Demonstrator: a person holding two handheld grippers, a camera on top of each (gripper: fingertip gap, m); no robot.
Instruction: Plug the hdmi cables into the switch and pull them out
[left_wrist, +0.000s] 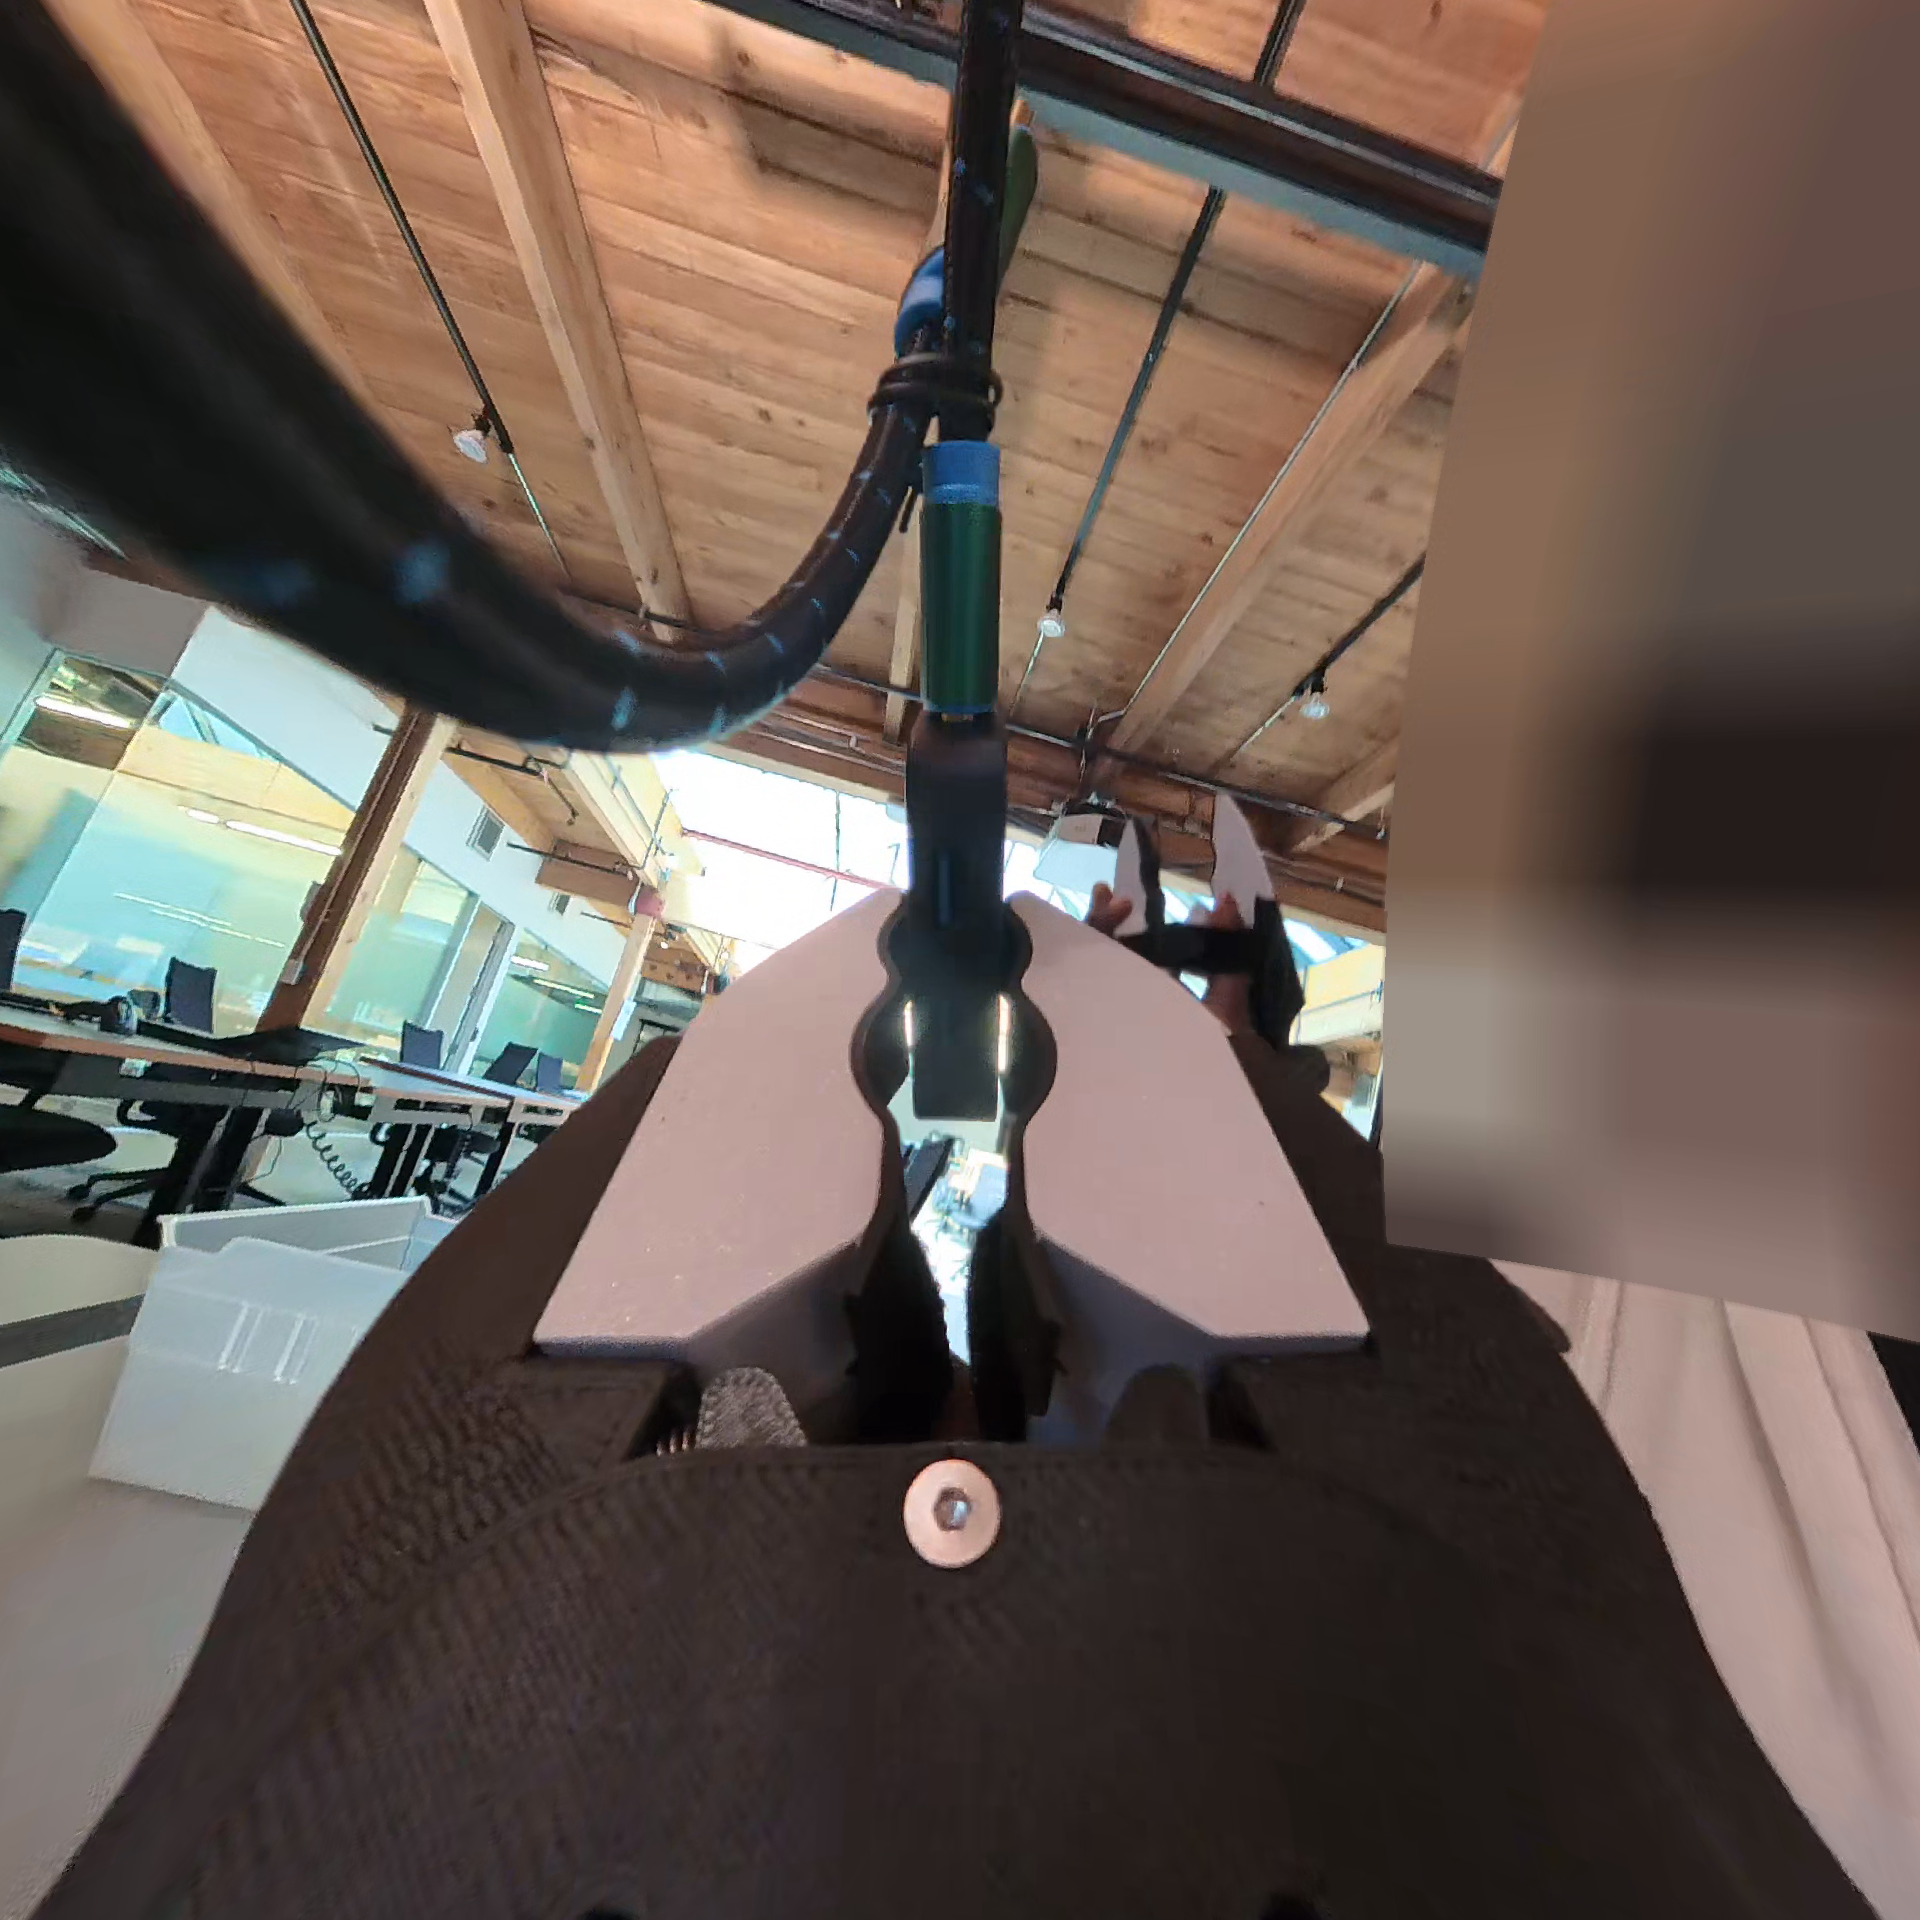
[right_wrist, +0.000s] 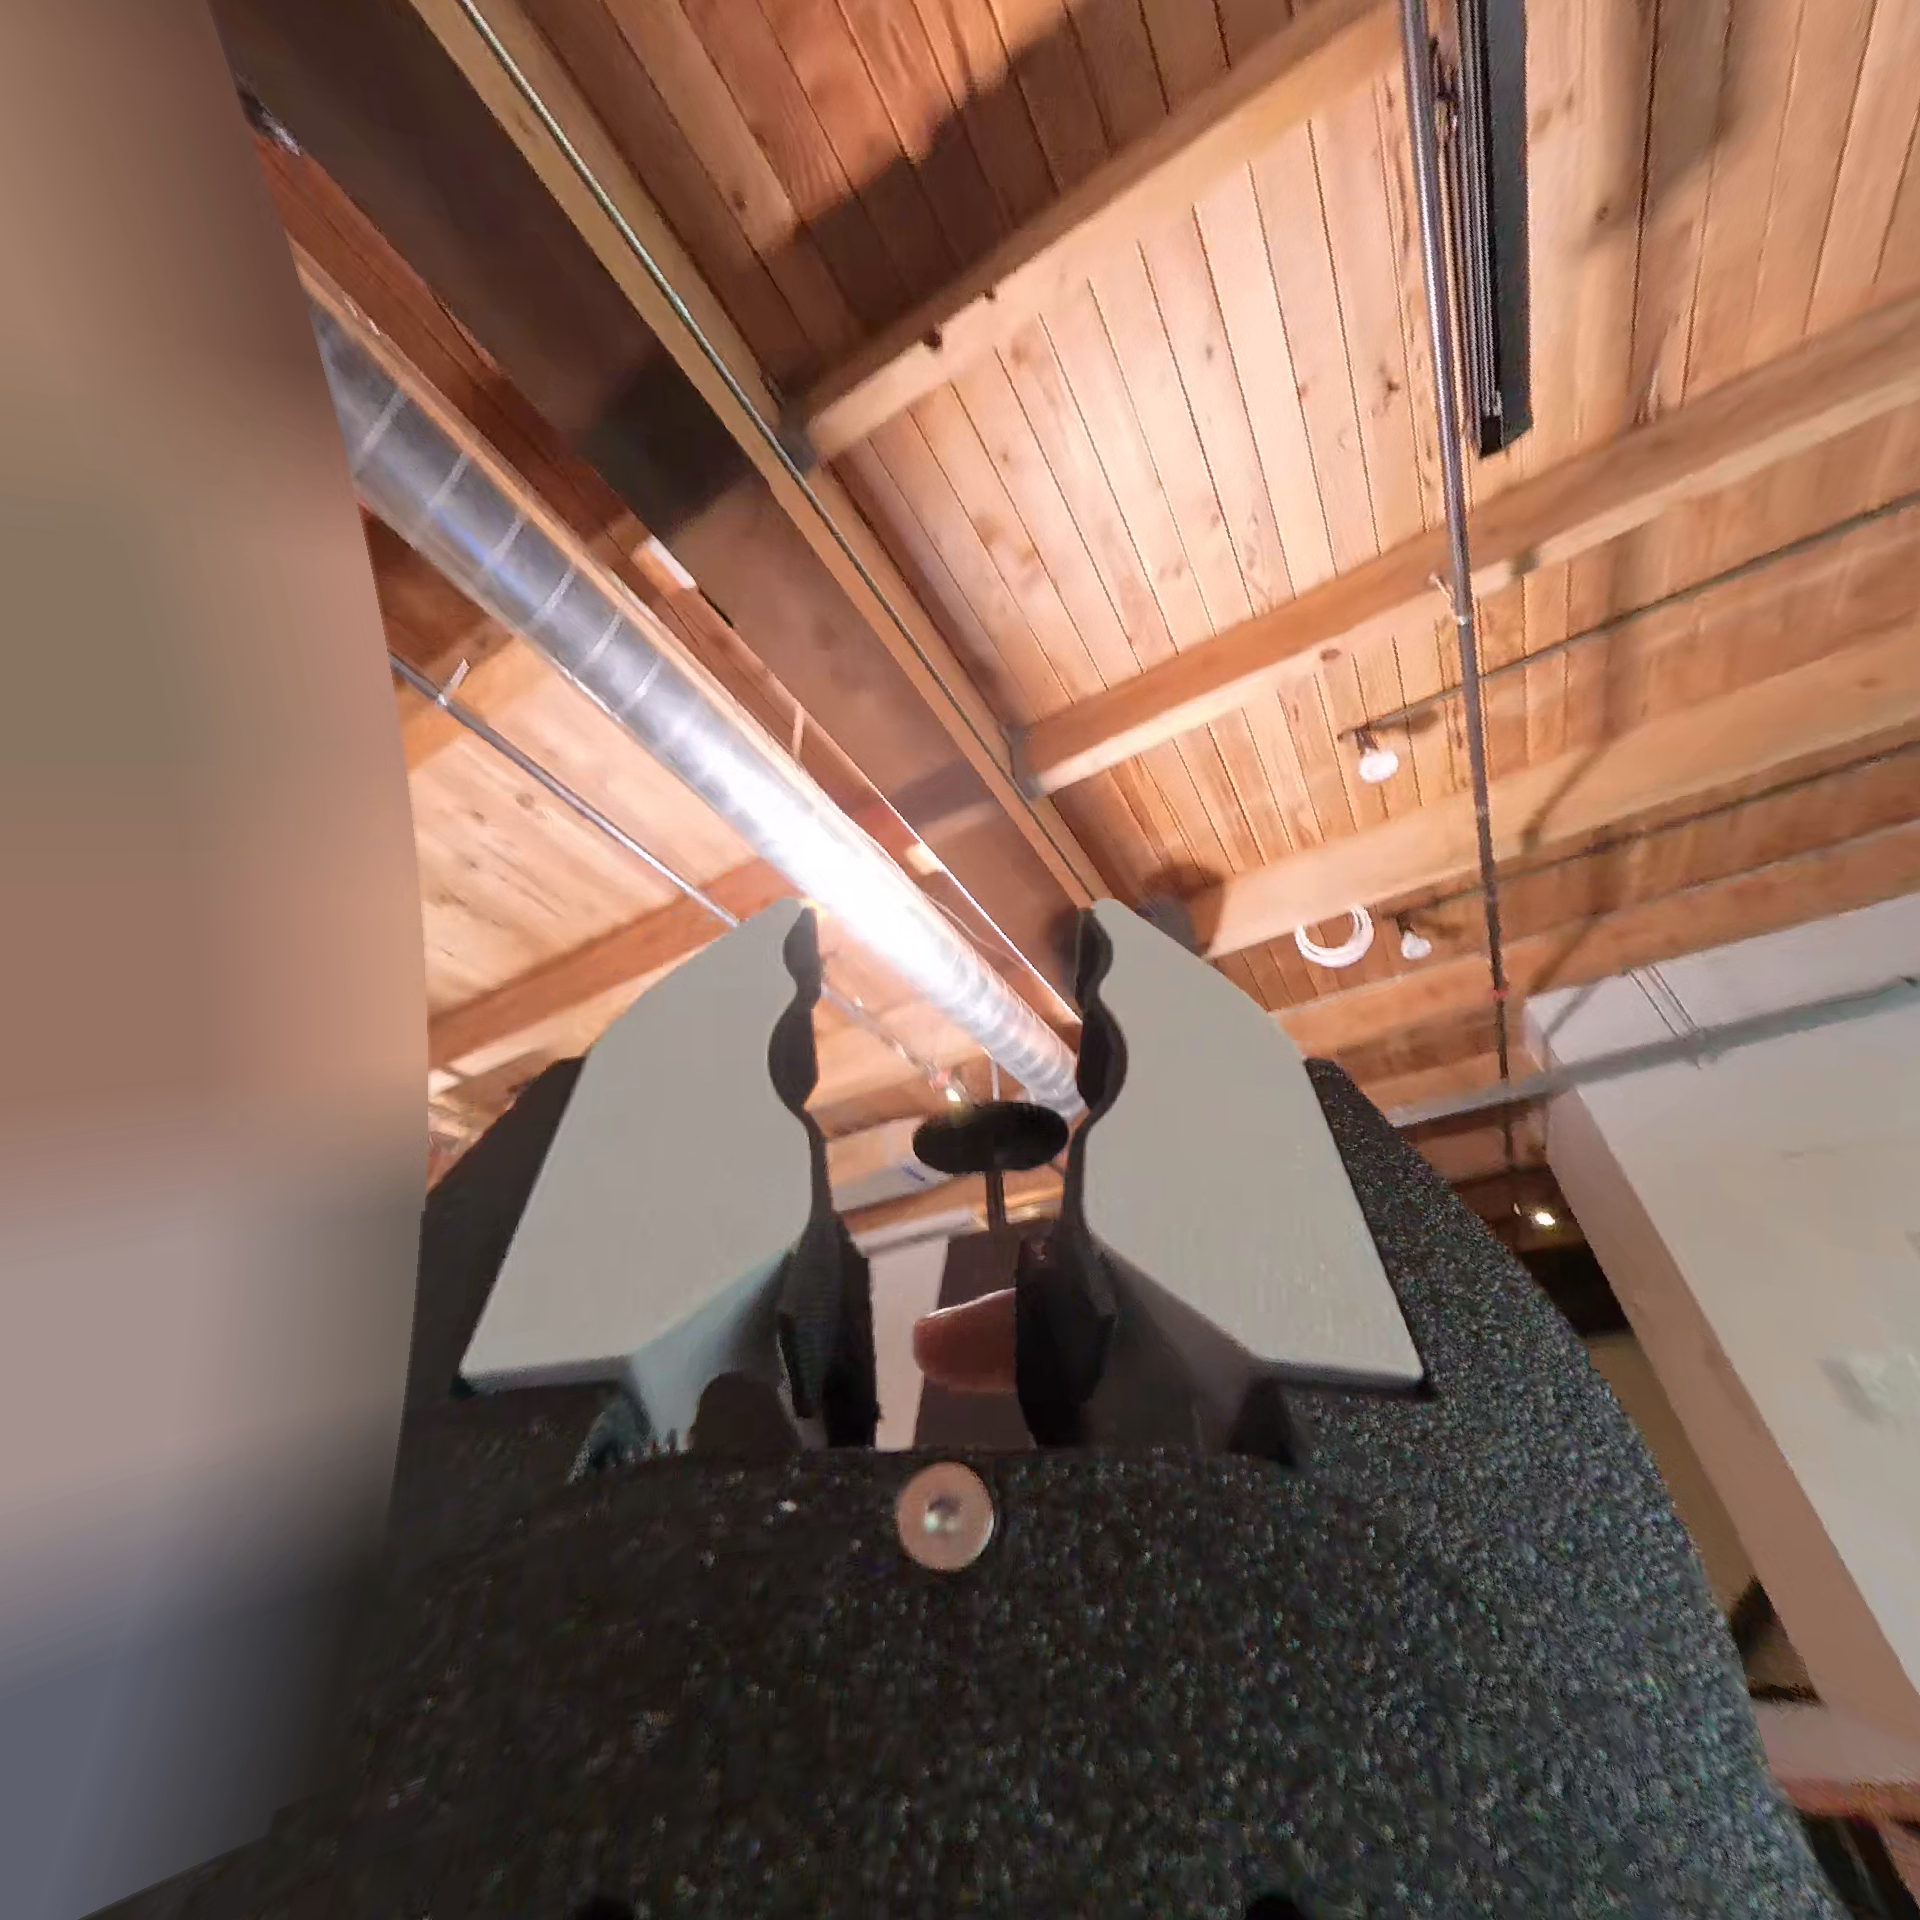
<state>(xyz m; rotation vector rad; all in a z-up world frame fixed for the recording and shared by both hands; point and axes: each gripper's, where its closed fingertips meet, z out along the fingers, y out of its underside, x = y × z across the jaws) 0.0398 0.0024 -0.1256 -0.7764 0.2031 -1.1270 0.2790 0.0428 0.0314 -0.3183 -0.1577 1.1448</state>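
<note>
My left gripper (left_wrist: 954, 920) points up toward the ceiling and is shut on the black plug of an HDMI cable (left_wrist: 954, 852). The plug carries a green sleeve with a blue band (left_wrist: 958, 582). Its black braided cable (left_wrist: 623, 675) loops up, left and down past the camera. My right gripper (right_wrist: 948, 920) also points up at the ceiling, open and empty. It shows in the left wrist view (left_wrist: 1184, 862), farther off to the right, held in a hand. The switch is in neither view.
White plastic bins (left_wrist: 260, 1340) sit at lower left in the left wrist view, with office desks and chairs (left_wrist: 208, 1060) behind. A wooden beam ceiling (right_wrist: 1143, 520) and a metal duct (right_wrist: 665, 707) fill the right wrist view. A person in white fabric (left_wrist: 1745, 1475) is close on the right. About 30 cm separates my left fingertips from my right.
</note>
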